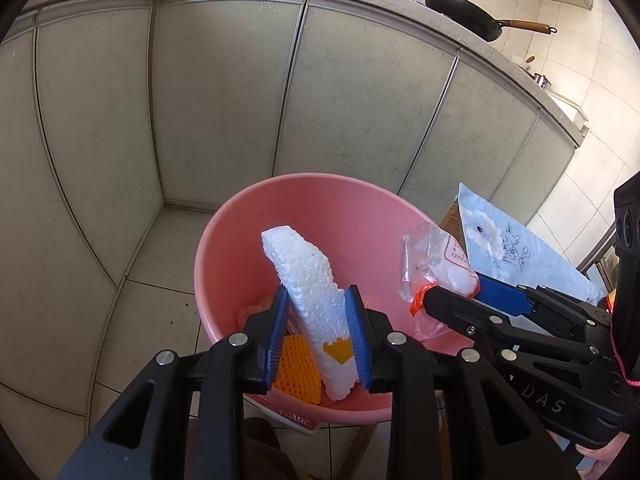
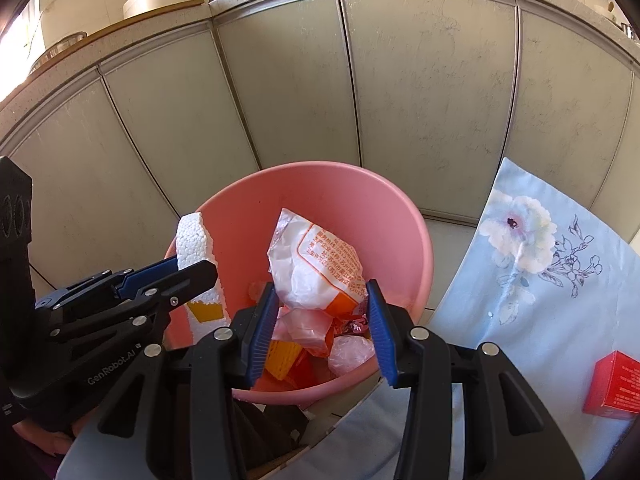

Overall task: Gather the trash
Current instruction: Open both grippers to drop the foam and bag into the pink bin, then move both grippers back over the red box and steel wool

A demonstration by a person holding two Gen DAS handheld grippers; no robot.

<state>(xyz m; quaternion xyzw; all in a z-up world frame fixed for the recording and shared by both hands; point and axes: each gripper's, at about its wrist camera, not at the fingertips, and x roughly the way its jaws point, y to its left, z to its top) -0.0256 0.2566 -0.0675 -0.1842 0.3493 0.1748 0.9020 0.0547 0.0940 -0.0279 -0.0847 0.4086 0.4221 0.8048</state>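
Note:
A pink bin (image 1: 340, 204) stands on the tiled floor by grey cabinets; it also shows in the right wrist view (image 2: 384, 208). My left gripper (image 1: 318, 312) is shut on a white foam slab (image 1: 308, 280) with a yellow patch, held over the bin; the slab also shows in the right wrist view (image 2: 198, 264). My right gripper (image 2: 320, 300) is shut on a clear plastic bag with orange print (image 2: 316, 264), also held over the bin; the bag appears in the left wrist view (image 1: 440, 268). Orange foam netting (image 1: 298, 368) and several wrappers (image 2: 348, 354) lie inside.
A table with a pale blue flowered cloth (image 2: 540, 280) is to the right of the bin, with a red box (image 2: 614, 384) on it. Black pans (image 1: 464, 14) sit on the counter above the cabinets (image 1: 220, 92). Tiled floor (image 1: 152, 280) lies left of the bin.

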